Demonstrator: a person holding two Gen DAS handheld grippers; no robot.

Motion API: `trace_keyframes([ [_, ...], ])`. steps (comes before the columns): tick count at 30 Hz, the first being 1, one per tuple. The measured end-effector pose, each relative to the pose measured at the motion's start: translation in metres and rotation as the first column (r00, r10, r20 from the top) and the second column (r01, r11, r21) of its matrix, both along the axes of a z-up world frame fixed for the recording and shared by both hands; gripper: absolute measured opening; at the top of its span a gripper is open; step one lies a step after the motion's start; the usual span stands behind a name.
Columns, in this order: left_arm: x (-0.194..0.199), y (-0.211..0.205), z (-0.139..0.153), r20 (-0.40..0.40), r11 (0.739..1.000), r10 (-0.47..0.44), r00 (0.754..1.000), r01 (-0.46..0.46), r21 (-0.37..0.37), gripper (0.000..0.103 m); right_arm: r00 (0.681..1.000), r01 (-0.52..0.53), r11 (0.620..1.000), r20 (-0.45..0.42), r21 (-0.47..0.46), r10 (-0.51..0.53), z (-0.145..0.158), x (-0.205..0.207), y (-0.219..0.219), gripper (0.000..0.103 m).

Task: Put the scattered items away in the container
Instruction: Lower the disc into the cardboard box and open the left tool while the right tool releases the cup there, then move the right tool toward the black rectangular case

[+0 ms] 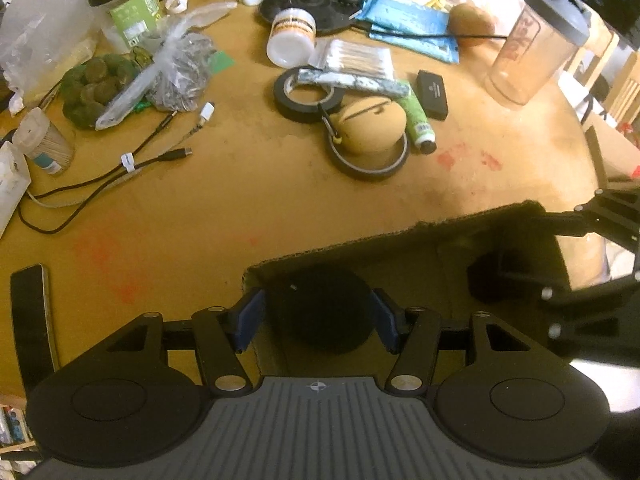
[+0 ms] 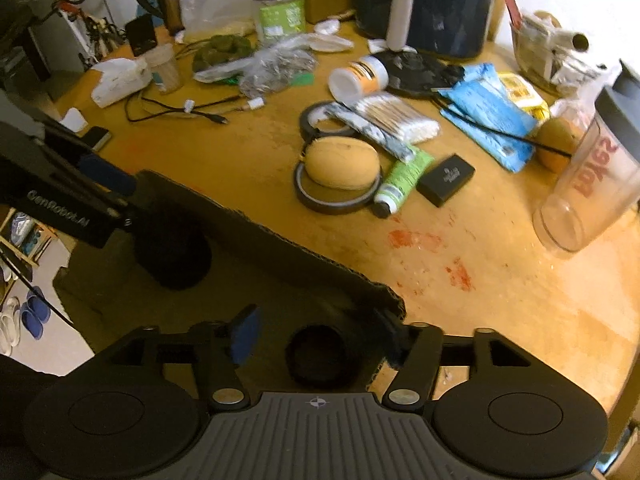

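Observation:
A brown cardboard box [image 1: 400, 236] [image 2: 256, 224] stands at the table's near edge. My left gripper [image 1: 318, 322] [image 2: 120, 200] reaches into it, its blue pads [image 1: 250, 320] pressed on both sides of a black round object [image 1: 318, 312] [image 2: 172, 248]. My right gripper [image 2: 320, 340] [image 1: 560, 256] stands open at the box's right corner, one finger inside and the other against the wall. A small black ring-shaped item [image 2: 316, 356] [image 1: 492, 280] lies on the box floor between its fingers, untouched. Scattered on the table are tape rolls [image 1: 308, 96], a tan pouch [image 1: 370, 128] and a green tube [image 1: 418, 118].
Beyond the box lie a black case [image 1: 432, 94], cotton swabs [image 1: 356, 58], a white bottle [image 1: 290, 38], cables [image 1: 132, 160], bags [image 1: 176, 68], a shaker cup [image 1: 536, 44] and a phone [image 1: 30, 320]. The table edge runs along the right [image 2: 624, 360]; bare wood lies between box and clutter.

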State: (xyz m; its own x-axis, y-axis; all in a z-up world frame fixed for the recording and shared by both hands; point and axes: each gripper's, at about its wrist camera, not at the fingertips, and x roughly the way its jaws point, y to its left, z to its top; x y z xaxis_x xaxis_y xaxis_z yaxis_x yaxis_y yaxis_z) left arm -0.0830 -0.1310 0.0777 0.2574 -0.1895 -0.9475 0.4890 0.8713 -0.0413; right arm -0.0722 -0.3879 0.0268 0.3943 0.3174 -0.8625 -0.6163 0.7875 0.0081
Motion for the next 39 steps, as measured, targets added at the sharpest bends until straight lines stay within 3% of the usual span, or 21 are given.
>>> trace_keyframes([
  [3,-0.001,0.004,0.006,0.007,0.999,0.016,1.0,-0.016,-0.028,0.068,1.0,0.001,1.0,0.017,0.023,-0.002,0.006,-0.002,-0.001,0.084],
  [5,-0.002,0.007,0.011,0.024,0.999,0.028,0.999,-0.027,-0.04,0.07,0.999,0.009,0.999,0.034,0.035,-0.01,0.011,-0.002,-0.002,0.091],
  [13,-0.002,0.021,0.023,0.044,0.994,0.072,0.996,-0.068,-0.083,0.07,0.999,0.022,0.998,0.032,-0.053,-0.02,0.01,0.002,-0.001,0.098],
  [18,-0.003,0.029,0.03,0.058,0.99,0.103,0.993,-0.097,-0.104,0.071,0.999,0.0,0.995,-0.051,-0.099,-0.005,0.0,0.003,-0.003,0.103],
  [22,-0.003,0.033,0.032,0.064,0.987,0.122,0.99,-0.115,-0.111,0.074,0.996,0.004,0.979,-0.087,-0.206,-0.023,-0.02,0.005,0.002,0.103],
  [25,-0.002,0.034,0.031,0.06,0.986,0.134,0.989,-0.127,-0.106,0.074,0.988,0.08,0.965,-0.111,-0.251,-0.11,-0.035,0.015,-0.001,0.103],
  [30,-0.003,0.037,0.032,0.06,0.985,0.14,0.988,-0.133,-0.107,0.074,0.97,0.181,0.96,-0.122,-0.215,-0.21,-0.041,0.03,-0.011,0.103],
  [39,-0.003,0.04,0.03,0.05,0.984,0.148,0.988,-0.142,-0.106,0.074,0.97,0.206,0.96,-0.088,-0.191,-0.226,-0.043,0.039,-0.007,0.103],
])
